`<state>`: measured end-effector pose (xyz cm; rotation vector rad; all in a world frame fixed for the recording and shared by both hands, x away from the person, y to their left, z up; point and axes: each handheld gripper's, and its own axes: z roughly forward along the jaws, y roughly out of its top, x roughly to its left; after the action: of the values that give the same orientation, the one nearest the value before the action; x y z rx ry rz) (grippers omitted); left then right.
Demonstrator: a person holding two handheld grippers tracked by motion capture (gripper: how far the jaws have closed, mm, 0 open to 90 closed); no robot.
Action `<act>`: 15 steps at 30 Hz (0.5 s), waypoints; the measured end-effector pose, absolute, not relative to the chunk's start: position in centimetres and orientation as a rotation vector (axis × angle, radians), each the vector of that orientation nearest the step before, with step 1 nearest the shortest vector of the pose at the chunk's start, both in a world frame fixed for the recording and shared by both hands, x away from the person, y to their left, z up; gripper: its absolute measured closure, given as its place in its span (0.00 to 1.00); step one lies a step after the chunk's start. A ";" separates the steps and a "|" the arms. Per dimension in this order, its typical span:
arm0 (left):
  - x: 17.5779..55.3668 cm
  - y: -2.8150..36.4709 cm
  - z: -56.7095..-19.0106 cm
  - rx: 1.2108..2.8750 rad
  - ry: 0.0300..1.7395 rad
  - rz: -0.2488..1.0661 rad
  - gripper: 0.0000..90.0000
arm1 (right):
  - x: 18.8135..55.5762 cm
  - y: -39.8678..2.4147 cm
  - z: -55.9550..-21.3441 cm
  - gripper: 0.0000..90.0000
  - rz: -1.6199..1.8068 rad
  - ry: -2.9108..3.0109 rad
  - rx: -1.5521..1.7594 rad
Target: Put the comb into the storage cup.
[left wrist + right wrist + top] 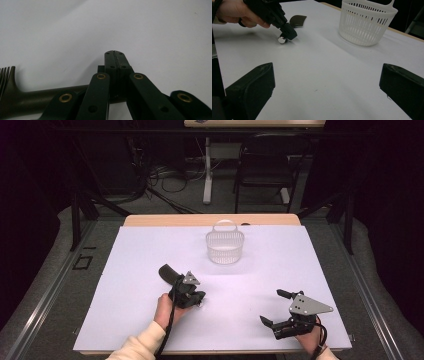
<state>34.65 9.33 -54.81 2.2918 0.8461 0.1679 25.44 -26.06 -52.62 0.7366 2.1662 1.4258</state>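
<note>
Left gripper (pixel 287 33), jaws closed on the comb (pixel 30 98) handle: rigid, light, smooth plastic; clamp mid-handle; right gripper (pixel 277 307) stands open, empty.

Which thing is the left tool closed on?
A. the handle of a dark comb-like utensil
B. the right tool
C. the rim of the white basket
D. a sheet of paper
A: in the left gripper view the left tool stands shut across the handle of the dark utensil, whose teeth show at the far left; the white basket stands apart, farther up the table.
</note>
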 end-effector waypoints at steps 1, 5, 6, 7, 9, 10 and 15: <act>34.6 9.4 -54.8 2.296 0.849 0.164 1.00 | 25.5 -26.0 -52.6 0.00 1.424 2.169 0.735; 34.4 9.6 -54.8 2.313 0.858 0.154 1.00 | 25.5 -26.0 -52.6 0.00 1.426 2.171 0.734; 34.4 9.8 -54.8 2.318 0.855 0.155 1.00 | 25.6 -26.0 -52.6 0.00 1.423 2.175 0.731; 34.3 9.9 -54.8 2.318 0.862 0.150 1.00 | 25.6 -26.0 -52.6 0.00 1.423 2.175 0.731; 34.2 10.1 -54.7 2.326 0.862 0.148 1.00 | 25.7 -25.9 -52.6 0.00 1.427 2.175 0.732; 34.1 10.2 -54.7 2.335 0.864 0.148 1.00 | 25.7 -25.9 -52.6 0.00 1.427 2.175 0.732; 34.0 10.6 -54.6 2.346 0.868 0.138 1.00 | 25.8 -25.8 -52.6 0.00 1.431 2.174 0.724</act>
<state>33.96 10.56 -54.55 2.3458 0.8684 0.1384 25.78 -25.84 -52.59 0.7239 2.1740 1.4312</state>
